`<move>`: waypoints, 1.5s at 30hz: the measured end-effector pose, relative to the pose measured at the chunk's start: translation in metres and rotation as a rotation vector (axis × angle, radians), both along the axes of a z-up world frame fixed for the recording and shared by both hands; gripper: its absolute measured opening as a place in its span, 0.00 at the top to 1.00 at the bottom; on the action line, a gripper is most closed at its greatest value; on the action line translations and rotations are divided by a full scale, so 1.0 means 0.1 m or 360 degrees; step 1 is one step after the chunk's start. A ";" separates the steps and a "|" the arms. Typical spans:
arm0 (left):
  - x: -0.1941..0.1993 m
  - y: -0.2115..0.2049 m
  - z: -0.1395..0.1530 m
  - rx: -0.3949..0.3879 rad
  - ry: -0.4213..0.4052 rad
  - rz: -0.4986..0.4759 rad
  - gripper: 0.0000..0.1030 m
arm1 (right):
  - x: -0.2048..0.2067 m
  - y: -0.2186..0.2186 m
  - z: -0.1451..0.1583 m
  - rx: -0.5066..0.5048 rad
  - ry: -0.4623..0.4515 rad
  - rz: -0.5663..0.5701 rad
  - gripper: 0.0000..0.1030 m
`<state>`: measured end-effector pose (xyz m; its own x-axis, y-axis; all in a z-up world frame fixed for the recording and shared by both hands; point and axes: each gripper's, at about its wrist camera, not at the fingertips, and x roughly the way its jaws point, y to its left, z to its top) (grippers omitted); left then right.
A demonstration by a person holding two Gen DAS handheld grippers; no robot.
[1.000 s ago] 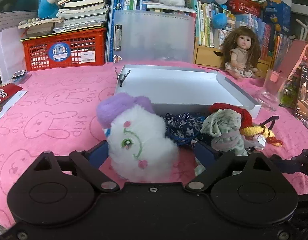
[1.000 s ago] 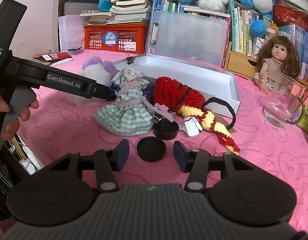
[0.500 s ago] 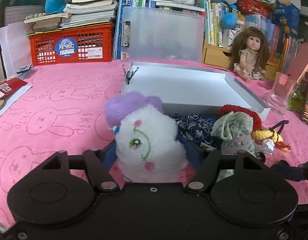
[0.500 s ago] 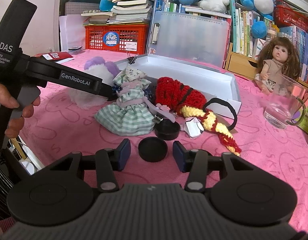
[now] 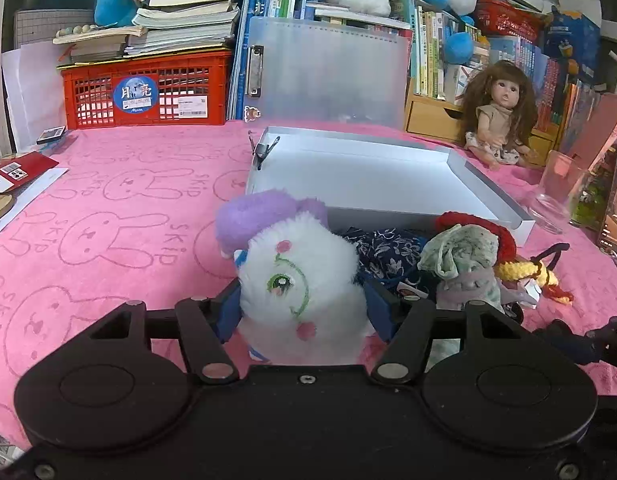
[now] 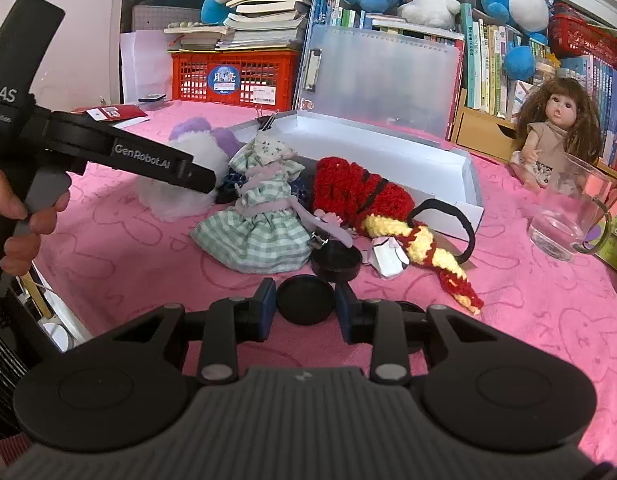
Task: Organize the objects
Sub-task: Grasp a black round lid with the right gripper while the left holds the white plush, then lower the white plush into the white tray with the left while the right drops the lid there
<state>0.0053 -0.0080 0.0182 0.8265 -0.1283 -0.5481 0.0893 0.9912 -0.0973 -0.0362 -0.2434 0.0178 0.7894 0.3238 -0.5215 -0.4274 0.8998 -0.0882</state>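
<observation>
My left gripper (image 5: pixel 302 300) is shut on a white plush toy (image 5: pixel 300 280) with a purple ear, on the pink cloth just in front of the open white box (image 5: pixel 368 176). The plush also shows in the right wrist view (image 6: pixel 180 172). My right gripper (image 6: pixel 306 302) is shut on a black round lid (image 6: pixel 306 300) lying on the cloth. Beyond it lie a second black lid (image 6: pixel 336 260), a green checked doll dress (image 6: pixel 260 216), a red and yellow crocheted piece (image 6: pixel 372 200) and a black hair band (image 6: pixel 452 224).
A brown-haired doll (image 6: pixel 556 136) sits at the back right beside a glass mug (image 6: pixel 564 216). A red crate (image 5: pixel 148 92) with books, a translucent folder (image 5: pixel 328 72) and shelves of books and plush toys line the back. A binder clip (image 5: pixel 264 148) sits on the box corner.
My left fingers have closed onto the white plush toy. My right fingers have closed onto the black lid.
</observation>
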 end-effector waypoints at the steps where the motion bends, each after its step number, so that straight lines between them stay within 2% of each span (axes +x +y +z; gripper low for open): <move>1: -0.01 0.00 0.01 -0.0003 0.0000 -0.0002 0.41 | 0.00 0.00 0.00 0.0001 -0.0003 -0.0004 0.65; 13: -0.18 0.03 0.13 -0.0018 -0.0049 -0.0014 0.41 | -0.01 -0.06 0.05 0.0050 -0.0053 -0.0040 0.65; 18: -0.24 0.04 0.23 -0.0064 -0.0079 -0.0029 0.41 | -0.01 -0.14 0.13 0.0128 -0.0102 -0.0094 0.65; 26: -0.31 0.03 0.36 -0.0059 -0.0140 -0.0056 0.41 | 0.03 -0.23 0.20 0.0191 -0.0129 -0.0189 0.65; 45: 0.03 0.15 0.61 -0.0113 -0.0174 -0.0081 0.41 | 0.26 -0.40 0.42 0.0218 -0.0191 -0.0330 0.65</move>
